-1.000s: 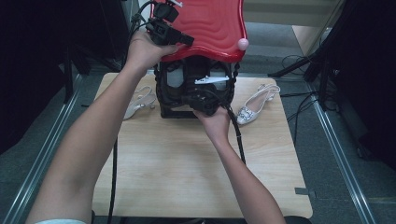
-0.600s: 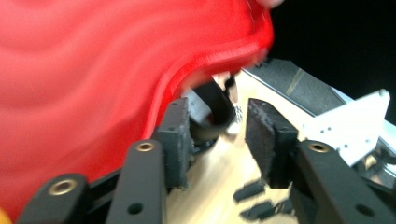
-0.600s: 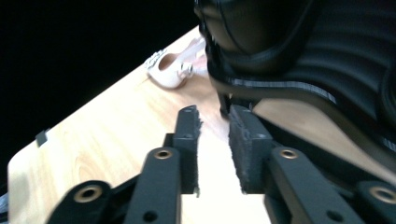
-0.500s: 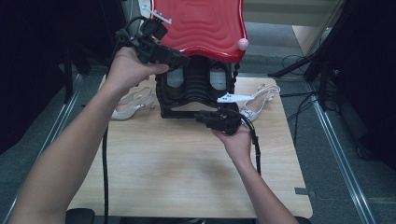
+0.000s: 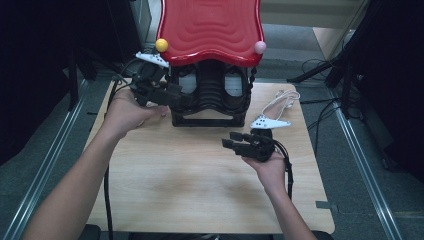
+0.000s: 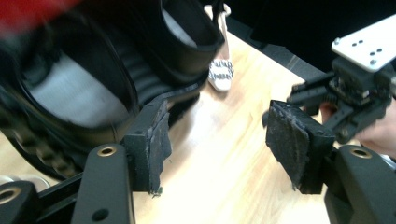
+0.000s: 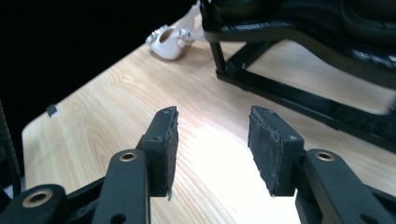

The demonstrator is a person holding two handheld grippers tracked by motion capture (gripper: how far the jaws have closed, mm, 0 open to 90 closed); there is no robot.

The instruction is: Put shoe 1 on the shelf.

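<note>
both grippers' jaws just opened, empty: left gripper [image 5: 172, 95] beside black rack [image 5: 210, 95], right gripper [image 5: 235, 141] over bare table [image 5: 175, 180].

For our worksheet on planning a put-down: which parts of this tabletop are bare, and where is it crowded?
Bare: the near half of the table, between the two forearms. Crowded: the far edge, with the black rack, the left gripper beside it and a sandal at far right.

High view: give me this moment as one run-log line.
left tool: open, jaws just opening, empty, beside rack | right tool: open, jaws just opening, empty, over table | shoe: right of rack
</note>
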